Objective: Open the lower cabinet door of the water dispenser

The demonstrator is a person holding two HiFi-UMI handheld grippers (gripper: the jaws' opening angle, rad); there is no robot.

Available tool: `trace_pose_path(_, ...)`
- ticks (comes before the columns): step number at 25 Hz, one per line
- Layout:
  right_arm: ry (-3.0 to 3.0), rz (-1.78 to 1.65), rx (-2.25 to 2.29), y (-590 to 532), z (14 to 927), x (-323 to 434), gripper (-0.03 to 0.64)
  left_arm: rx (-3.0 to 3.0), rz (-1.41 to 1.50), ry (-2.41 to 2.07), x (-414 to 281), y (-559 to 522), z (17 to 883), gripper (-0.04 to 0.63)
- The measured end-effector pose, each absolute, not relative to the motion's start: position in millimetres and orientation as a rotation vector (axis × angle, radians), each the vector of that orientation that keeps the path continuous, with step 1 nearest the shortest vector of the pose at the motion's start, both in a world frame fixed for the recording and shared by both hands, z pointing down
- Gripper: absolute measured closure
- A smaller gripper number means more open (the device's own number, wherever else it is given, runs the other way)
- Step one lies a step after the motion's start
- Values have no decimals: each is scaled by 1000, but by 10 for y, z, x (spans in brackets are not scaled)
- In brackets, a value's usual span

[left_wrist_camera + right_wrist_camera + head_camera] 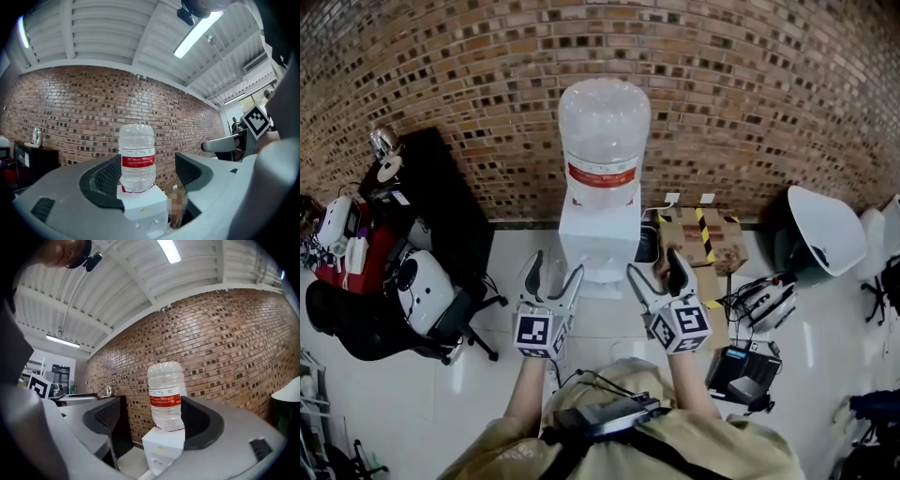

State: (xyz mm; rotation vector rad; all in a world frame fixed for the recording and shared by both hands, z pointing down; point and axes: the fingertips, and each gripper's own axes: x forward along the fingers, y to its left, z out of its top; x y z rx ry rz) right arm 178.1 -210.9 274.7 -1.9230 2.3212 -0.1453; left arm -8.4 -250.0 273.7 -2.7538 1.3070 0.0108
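Head view gives me a white tiled floor (469,384) and a brick wall (750,84) behind the water dispenser (600,230). My left gripper (555,267) and right gripper (656,265) both gape empty.

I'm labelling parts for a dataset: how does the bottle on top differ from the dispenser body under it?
The bottle is clear and rounded, with a red label band; the dispenser body is opaque white and boxy. The bottle sits on top; the dispenser body bears it from below. Both stand upright before the brick wall.
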Motion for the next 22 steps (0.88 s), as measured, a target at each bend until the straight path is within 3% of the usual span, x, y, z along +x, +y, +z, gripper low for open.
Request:
trace_pose_path(7, 2303, -10, -1963, -2071, 2620, 1855, 193, -2748, 34, 1306, -68, -2511, 2722, 239)
trace_pose_path(22, 2240, -52, -1993, -1845, 2725, 1986, 204, -2800, 16, 1291, 87, -2385, 2826, 239)
